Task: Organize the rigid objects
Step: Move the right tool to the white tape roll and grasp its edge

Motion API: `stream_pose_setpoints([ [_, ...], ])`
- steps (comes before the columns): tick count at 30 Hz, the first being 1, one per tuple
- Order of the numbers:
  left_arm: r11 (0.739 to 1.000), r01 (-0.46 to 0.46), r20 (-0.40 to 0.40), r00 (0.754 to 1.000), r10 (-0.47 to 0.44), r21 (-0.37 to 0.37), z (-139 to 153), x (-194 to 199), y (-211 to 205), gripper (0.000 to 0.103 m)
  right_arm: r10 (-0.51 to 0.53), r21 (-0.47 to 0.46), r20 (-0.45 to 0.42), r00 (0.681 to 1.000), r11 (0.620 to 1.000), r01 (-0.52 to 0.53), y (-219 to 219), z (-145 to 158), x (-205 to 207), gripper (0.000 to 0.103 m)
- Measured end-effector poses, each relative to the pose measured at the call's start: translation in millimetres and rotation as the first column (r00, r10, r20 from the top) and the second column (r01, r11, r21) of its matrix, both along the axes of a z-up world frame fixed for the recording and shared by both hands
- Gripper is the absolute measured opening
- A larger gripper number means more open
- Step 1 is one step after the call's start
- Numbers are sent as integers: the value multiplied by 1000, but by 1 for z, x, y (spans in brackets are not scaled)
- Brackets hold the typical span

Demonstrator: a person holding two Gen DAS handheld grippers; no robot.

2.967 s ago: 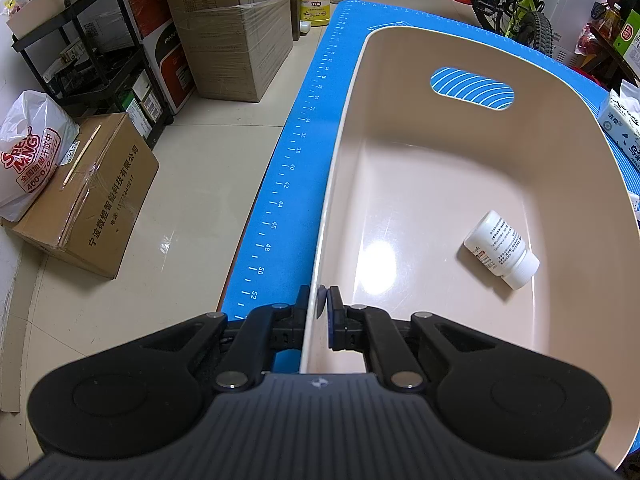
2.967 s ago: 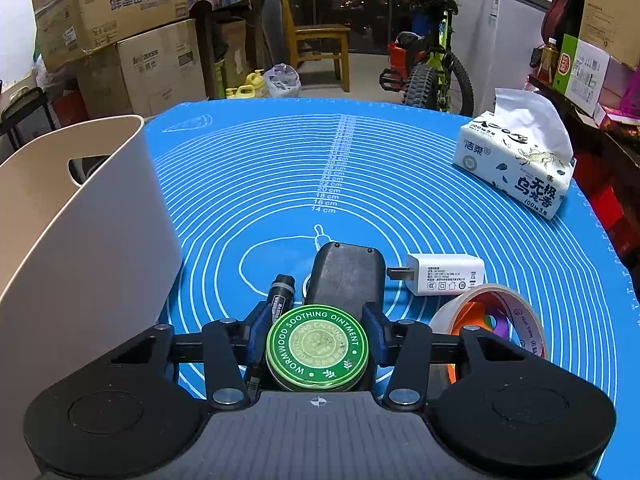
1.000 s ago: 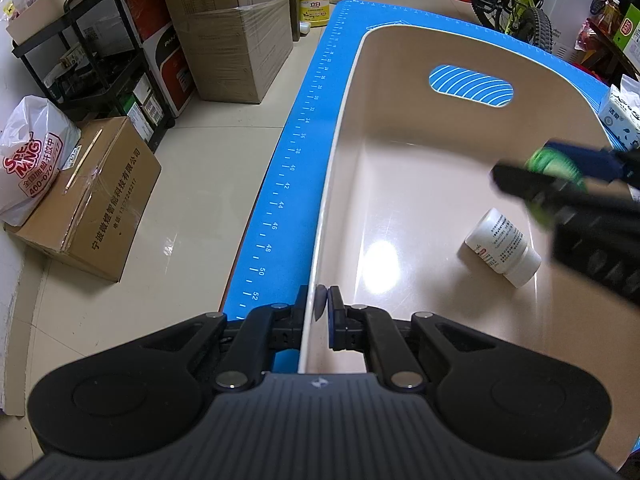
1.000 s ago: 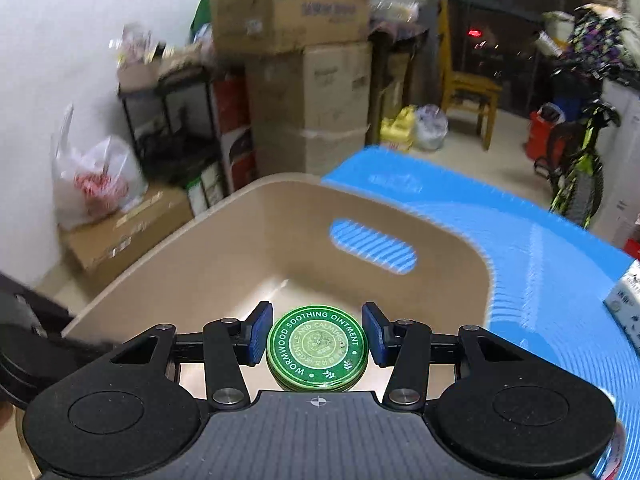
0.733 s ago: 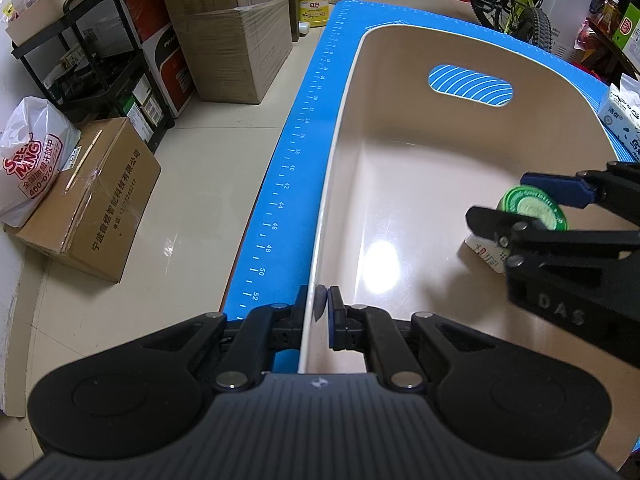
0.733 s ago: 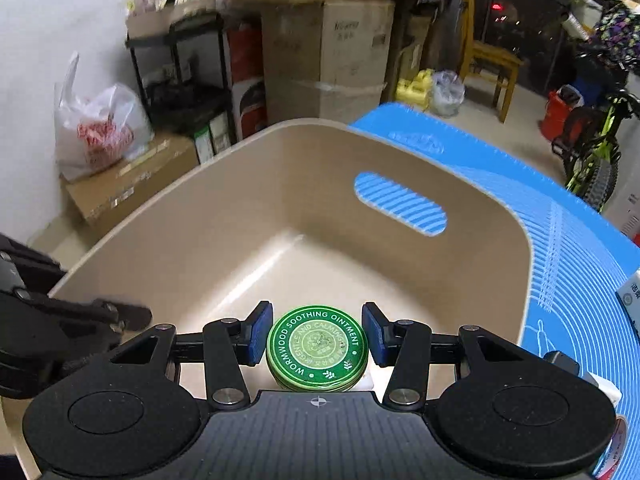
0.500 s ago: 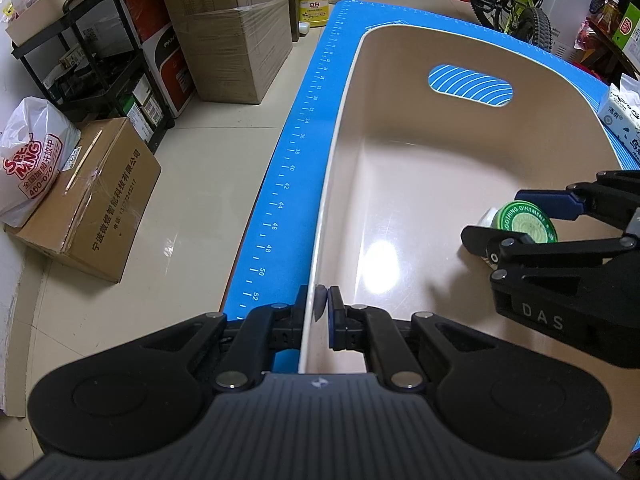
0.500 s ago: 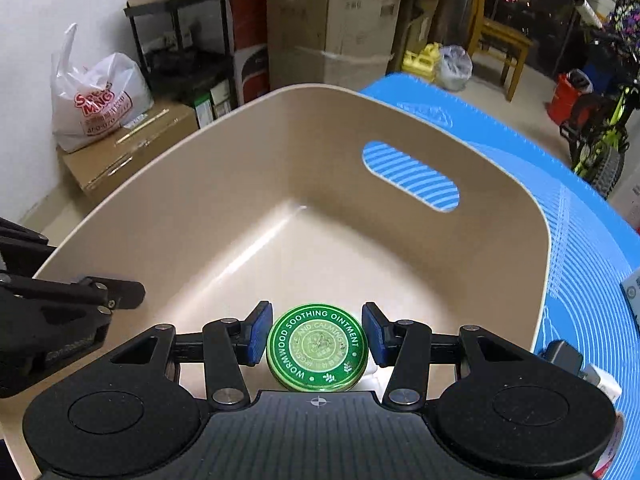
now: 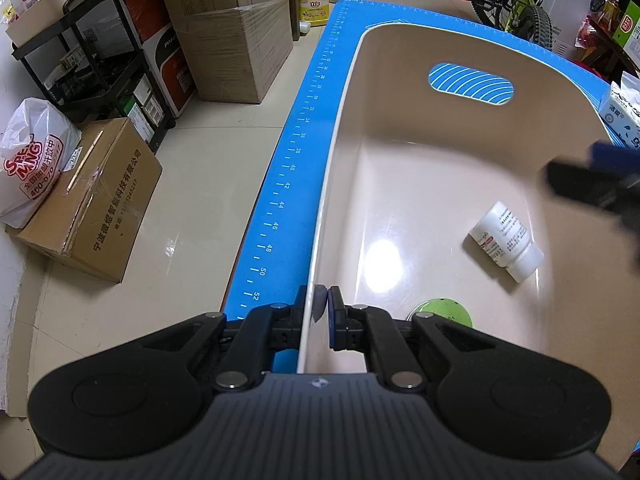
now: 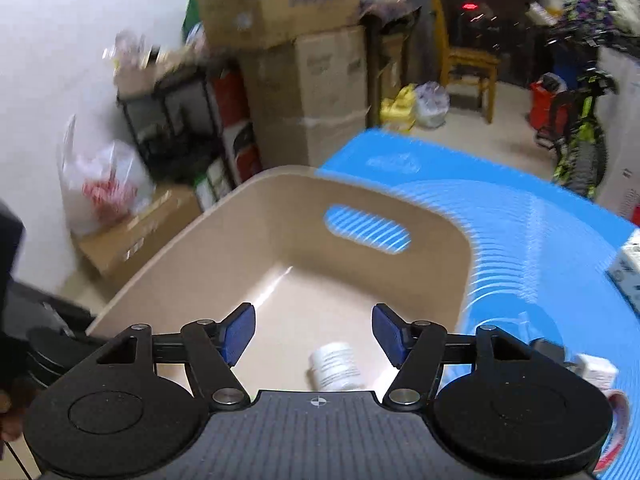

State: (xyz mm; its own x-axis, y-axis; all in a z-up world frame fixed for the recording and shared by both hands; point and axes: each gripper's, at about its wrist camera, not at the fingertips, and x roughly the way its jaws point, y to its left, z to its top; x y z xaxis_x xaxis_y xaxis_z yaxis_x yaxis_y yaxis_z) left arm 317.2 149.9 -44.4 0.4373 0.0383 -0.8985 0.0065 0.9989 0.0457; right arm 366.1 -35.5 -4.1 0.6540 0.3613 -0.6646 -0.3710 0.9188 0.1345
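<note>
The left claw (image 9: 322, 307) is pinching the bin (image 9: 400, 152) wall, angled steeply down; the right claw (image 10: 313, 334), blurred, is opening empty above the bin, apparently tilted downward.

The beige bin (image 9: 420, 184) looks like smooth plastic, its floor glossy enough to throw back a bright glare. The white bottle (image 9: 506, 242) is matt plastic with a paper label. The blue mat (image 9: 280, 200) seems soft and matt. Both tools have matt black ribbed plastic bodies.
</note>
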Motion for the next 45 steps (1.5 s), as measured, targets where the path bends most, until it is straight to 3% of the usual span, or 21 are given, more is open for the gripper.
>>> stream_pose_setpoints([
  [9, 1000, 1, 0, 1000, -1, 1, 0, 0, 0, 10, -187, 25, 73, 980, 982, 186, -80, 12, -10, 73],
  [13, 1000, 0, 0, 1000, 0, 1, 0, 0, 0, 10, -290, 33, 51, 956, 957, 288, -122, -3, -13, 73],
  [18, 1000, 1, 0, 1000, -1, 1, -1, 0, 0, 10, -366, -36, 48, 930, 929, 367, -151, -31, -12, 73],
  [26, 1000, 1, 0, 1000, -1, 3, -2, -1, -1, 10, -440, -109, 4, 898, 892, 438, -176, -76, -7, 73],
  [35, 1000, 1, 0, 1000, -1, 4, -2, -1, -1, 10, -475, -70, -48, 879, 879, 471, -194, -102, -1, 69],
  [38, 1000, 2, 0, 1000, -2, 5, -3, -1, -1, 10, -470, -76, -52, 881, 881, 466, -191, -107, 1, 63],
  [42, 1000, 2, 0, 1000, -2, 6, -2, -1, -2, 10, -464, -85, -36, 885, 884, 460, -186, -110, 2, 46],
  [43, 1000, 2, 0, 1000, -2, 6, -2, -1, -2, 10, -457, -83, -30, 889, 887, 454, -185, -110, 2, 35],
  [45, 1000, 2, 0, 1000, -2, 5, -2, -1, -2, 10, -444, -83, -24, 896, 894, 441, -181, -108, 2, 25],
])
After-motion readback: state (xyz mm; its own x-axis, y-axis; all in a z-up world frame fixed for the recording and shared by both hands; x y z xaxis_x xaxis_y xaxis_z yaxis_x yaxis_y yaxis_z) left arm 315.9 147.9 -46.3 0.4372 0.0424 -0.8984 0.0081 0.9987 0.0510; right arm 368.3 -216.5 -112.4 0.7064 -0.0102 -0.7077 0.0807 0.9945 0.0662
